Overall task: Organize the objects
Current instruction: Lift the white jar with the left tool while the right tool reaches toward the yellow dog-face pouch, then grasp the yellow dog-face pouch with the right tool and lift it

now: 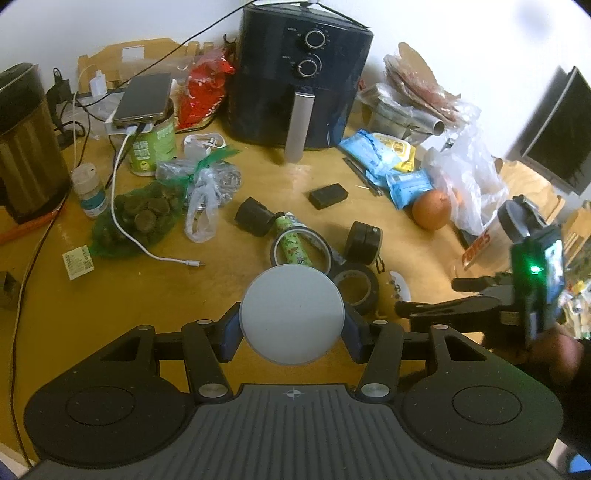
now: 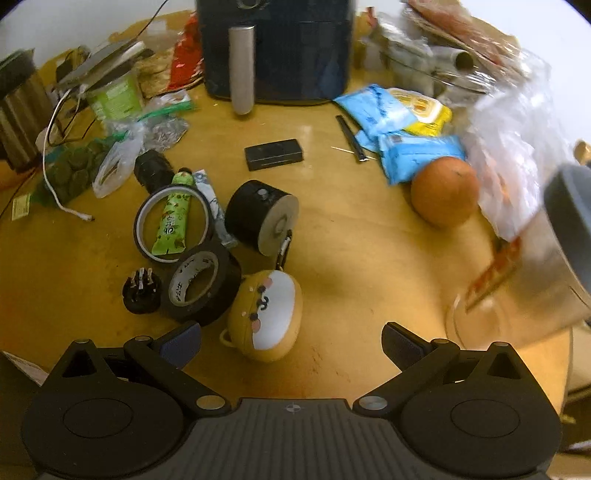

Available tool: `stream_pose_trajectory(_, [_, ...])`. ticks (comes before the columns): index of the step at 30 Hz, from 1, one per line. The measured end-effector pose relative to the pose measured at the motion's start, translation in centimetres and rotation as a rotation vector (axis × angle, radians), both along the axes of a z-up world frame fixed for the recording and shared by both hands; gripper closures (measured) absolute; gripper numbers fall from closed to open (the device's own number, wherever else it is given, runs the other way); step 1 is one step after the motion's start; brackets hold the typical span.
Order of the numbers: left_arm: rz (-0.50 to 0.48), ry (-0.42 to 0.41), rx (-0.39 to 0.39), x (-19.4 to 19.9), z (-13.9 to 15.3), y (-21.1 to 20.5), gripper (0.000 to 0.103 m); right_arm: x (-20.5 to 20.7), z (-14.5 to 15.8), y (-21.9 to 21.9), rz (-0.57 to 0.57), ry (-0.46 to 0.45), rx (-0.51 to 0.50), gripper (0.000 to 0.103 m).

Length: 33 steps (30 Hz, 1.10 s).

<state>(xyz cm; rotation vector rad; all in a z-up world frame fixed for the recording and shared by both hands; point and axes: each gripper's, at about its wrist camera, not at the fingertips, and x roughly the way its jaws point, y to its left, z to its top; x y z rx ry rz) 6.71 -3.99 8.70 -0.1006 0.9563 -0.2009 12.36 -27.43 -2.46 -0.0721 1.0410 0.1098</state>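
Here, cluttered wooden table (image 2: 351,266) against white wall (image 1: 443,26), left claw (image 1: 291,328) clamped on grey disc (image 1: 291,314), right claw (image 2: 291,343) apart.

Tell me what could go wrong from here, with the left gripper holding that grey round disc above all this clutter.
1. The left gripper pinches the smooth grey disc only at its edges; it might slip and drop onto the tape rolls below.
2. The open right gripper sits close to the plush animal-face case; it could nudge it into the black tape roll.
3. The orange could roll if bumped.
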Motion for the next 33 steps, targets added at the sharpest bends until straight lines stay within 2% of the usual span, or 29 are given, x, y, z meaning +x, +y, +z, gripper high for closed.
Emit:
stream_pose_trajectory(9, [0.038,0.02,-0.016,-1.1,-0.2,0.5,0.05,1.3,-2.1,1.4,0.108,0.03,-0.076,0.001])
stream_pose_trajectory(11, [0.045,0.026,-0.023,-1.4,-0.4,0.6,0.05,1.6,-2.7,1.4,0.097,0.038,-0.064,0.015])
stream_pose_trajectory(13, [0.051,0.032,-0.028,-1.6,-0.5,0.7,0.05,1.9,-3.2,1.4,0.083,0.052,-0.044,0.021])
stream_pose_trajectory(19, [0.062,0.046,-0.033,-2.0,-0.8,0.9,0.05,2.4,-3.7,1.8,0.078,0.029,-0.021,0.024])
stream_pose_trajectory(23, [0.065,0.05,-0.034,-2.0,-0.9,0.7,0.05,2.9,-3.6,2.3,0.081,0.015,-0.015,0.034])
stream_pose_trajectory(33, [0.063,0.03,-0.036,-2.1,-0.3,0.5,0.05,2.7,-3.1,1.4,0.078,0.046,0.013,0.036])
